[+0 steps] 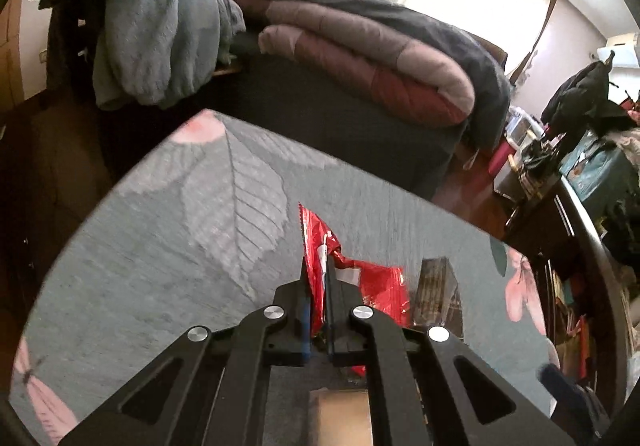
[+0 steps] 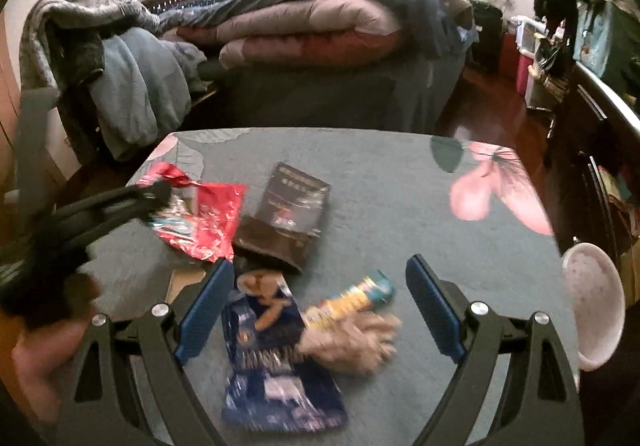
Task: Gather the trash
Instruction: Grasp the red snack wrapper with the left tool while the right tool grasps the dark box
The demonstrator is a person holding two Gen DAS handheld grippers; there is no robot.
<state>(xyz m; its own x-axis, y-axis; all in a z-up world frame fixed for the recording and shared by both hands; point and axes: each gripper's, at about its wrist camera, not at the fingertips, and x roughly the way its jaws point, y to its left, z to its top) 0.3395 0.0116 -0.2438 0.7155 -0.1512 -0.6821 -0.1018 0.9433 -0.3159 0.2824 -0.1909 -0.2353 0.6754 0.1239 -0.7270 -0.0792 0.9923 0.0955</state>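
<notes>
Left gripper [image 1: 318,278] is clamping the red wrapper [image 1: 372,286] on the desk [image 1: 140,266]; right gripper [image 2: 320,286] is hovering agape (blue packet [image 2: 276,358] beneath).

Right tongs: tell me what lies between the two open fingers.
In the right wrist view, the right tongs stand open over a blue wrapper, a crumpled brownish wad and a colourful tube-shaped wrapper.

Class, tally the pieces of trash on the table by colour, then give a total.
Red wrapper: 1
Dark brown packet: 1
Blue packet: 1
Yellow-and-teal wrapper: 1
Crumpled tan paper: 1
Total: 5
</notes>
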